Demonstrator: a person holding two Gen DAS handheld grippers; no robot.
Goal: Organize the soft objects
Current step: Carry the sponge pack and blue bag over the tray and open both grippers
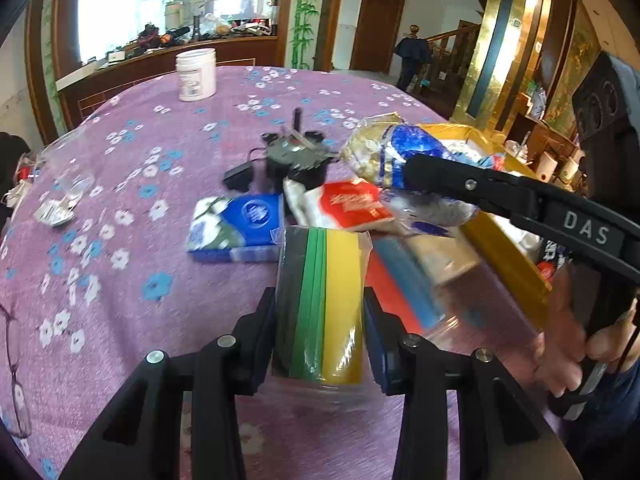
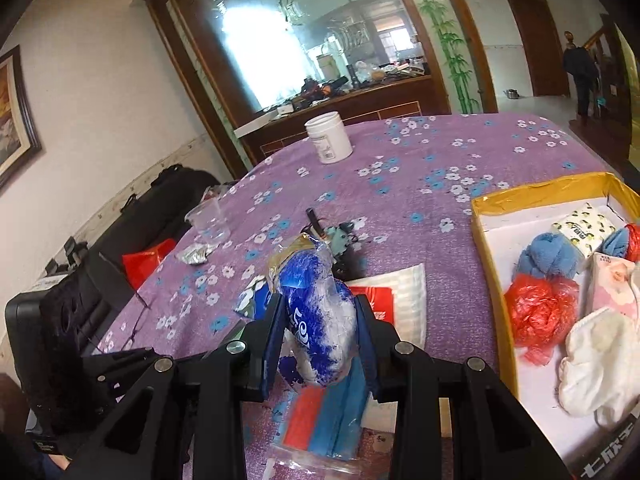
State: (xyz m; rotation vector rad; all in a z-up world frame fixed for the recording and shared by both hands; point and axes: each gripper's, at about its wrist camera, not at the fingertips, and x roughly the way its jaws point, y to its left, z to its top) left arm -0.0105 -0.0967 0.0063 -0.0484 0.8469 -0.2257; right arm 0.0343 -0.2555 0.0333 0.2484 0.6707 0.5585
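My left gripper [image 1: 320, 304] is shut on a clear-wrapped pack of sponge cloths [image 1: 320, 300], black, green and yellow, just above the purple flowered tablecloth [image 1: 120, 208]. My right gripper [image 2: 320, 316] is shut on a crinkly blue, white and gold bag [image 2: 316, 312] and holds it above the table; the bag also shows in the left wrist view [image 1: 400, 156]. A gold-rimmed box [image 2: 492, 280] at the right holds blue towels [image 2: 548, 256], a red plastic bag [image 2: 540, 312], white cloth [image 2: 600, 360] and a tissue pack [image 2: 584, 228].
On the table lie a blue tissue pack [image 1: 240, 224], a red-and-white pack [image 1: 344, 204], a red and blue cloth pack [image 2: 324, 420], a black gadget with a cable [image 1: 292, 160], a white jar [image 1: 196, 74], a clear cup [image 2: 208, 220] and foil wrappers [image 1: 54, 210].
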